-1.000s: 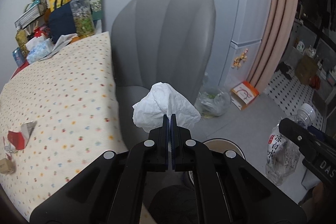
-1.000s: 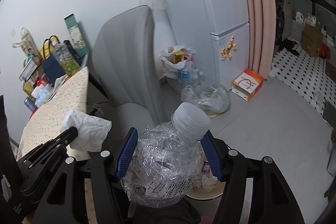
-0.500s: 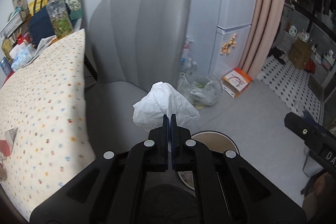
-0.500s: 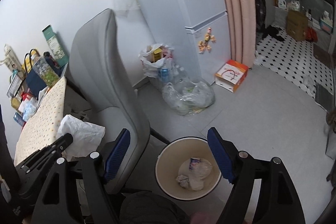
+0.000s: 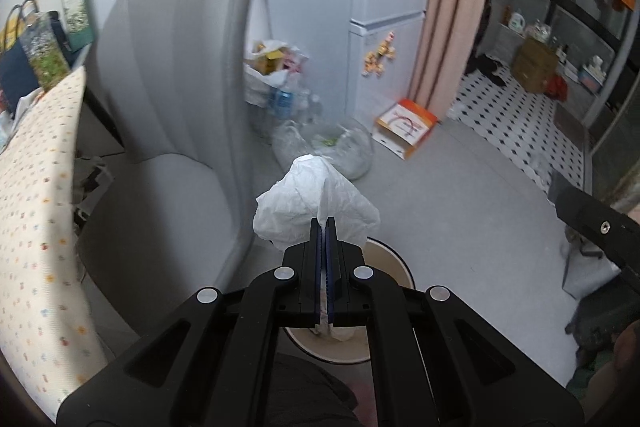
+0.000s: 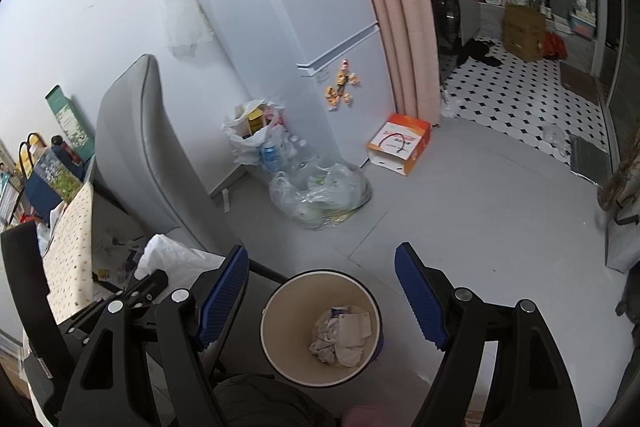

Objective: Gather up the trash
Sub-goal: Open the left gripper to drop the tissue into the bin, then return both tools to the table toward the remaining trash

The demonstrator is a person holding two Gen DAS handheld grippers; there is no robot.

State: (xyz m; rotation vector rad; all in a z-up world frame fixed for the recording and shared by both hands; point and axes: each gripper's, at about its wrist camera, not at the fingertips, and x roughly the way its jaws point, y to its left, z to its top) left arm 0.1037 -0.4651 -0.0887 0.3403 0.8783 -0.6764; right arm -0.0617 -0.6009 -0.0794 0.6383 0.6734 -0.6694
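The crumpled tissue [image 5: 314,199] is pinched at its lower edge between the closed fingers of the left gripper [image 5: 325,223], with most of the wad bunched up above and ahead of the tips. It hangs in the air beside the grey chair [image 5: 172,115], and the rim of the waste bin [image 5: 394,259] shows just beyond the tips in the left wrist view.

The risk, as I judge it, is a miss. In the right wrist view the tissue [image 6: 176,259] sits to the left of the bin [image 6: 276,301], not clearly over the opening — let go here and it may drop on the rim or onto the floor [image 6: 480,207]. Tissue is light and drifts, and it can also cling to a pad when the jaws part, so it may need a small shake.

The right gripper [image 6: 320,295] is spread wide and holds nothing; it hovers over the bin with the opening framed between its blue pads [image 6: 418,293]. If the left gripper swings across, the two tools could knock together, so the right one probably has to clear first.

The bin holds a small heap of crumpled paper and wrappers [image 6: 340,333] at the bottom and has plenty of room. Farther off, by the fridge [image 6: 332,39], a clear plastic bag [image 6: 320,193] lies on the floor holding what looks like plastic waste, and behind it a white bag [image 6: 250,135] holds boxes and bottles — what exactly, I cannot tell.
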